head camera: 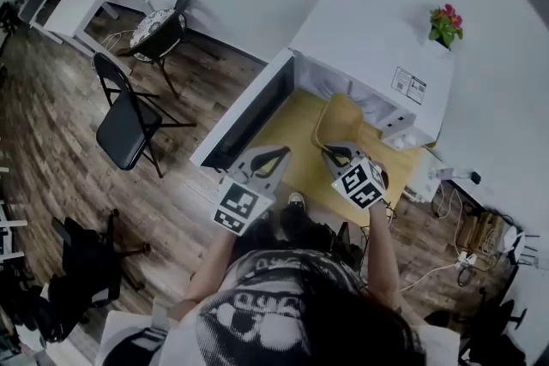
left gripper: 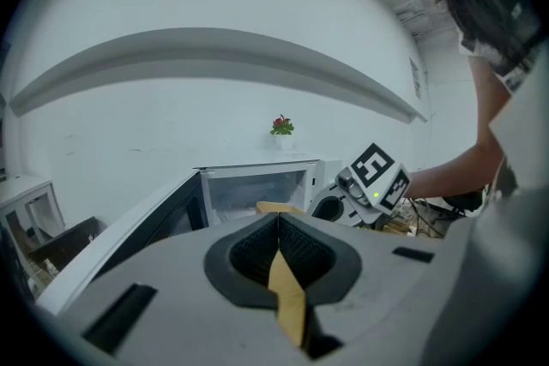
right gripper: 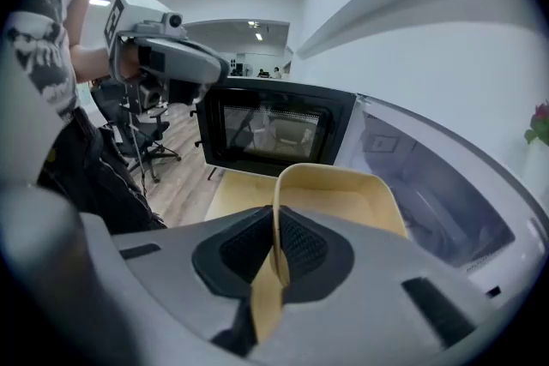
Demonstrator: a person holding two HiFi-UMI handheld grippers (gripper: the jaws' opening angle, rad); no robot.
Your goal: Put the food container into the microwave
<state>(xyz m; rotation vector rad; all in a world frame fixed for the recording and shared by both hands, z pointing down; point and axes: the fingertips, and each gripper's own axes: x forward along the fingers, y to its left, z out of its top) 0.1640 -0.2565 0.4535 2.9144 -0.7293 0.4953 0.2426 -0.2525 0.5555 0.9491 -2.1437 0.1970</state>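
Your left gripper (head camera: pixel 268 155) (left gripper: pixel 277 223) has its jaws pressed together on nothing you can name: the ribbed black pads meet in a closed seam with only a thin tan strip along it. It hovers over the yellow table (head camera: pixel 287 133), apart from the container and beside the door (head camera: pixel 249 111) (right gripper: pixel 270 129). That door is a flat dark glass panel in a white frame, swung wide to the left. The microwave (head camera: pixel 369 47) (left gripper: pixel 257 184) is a smooth white box with its cavity open toward you. Just in front of that opening is the container (head camera: pixel 339 117) (right gripper: pixel 343 197), a shallow pale yellow tub with rounded corners and a thin rim. Your right gripper (head camera: pixel 341 150) (right gripper: pixel 276 223) is closed on the near rim, which is pinched between the ribbed pads. A red-flowered plant (head camera: pixel 445 23) stands on the microwave's far right corner
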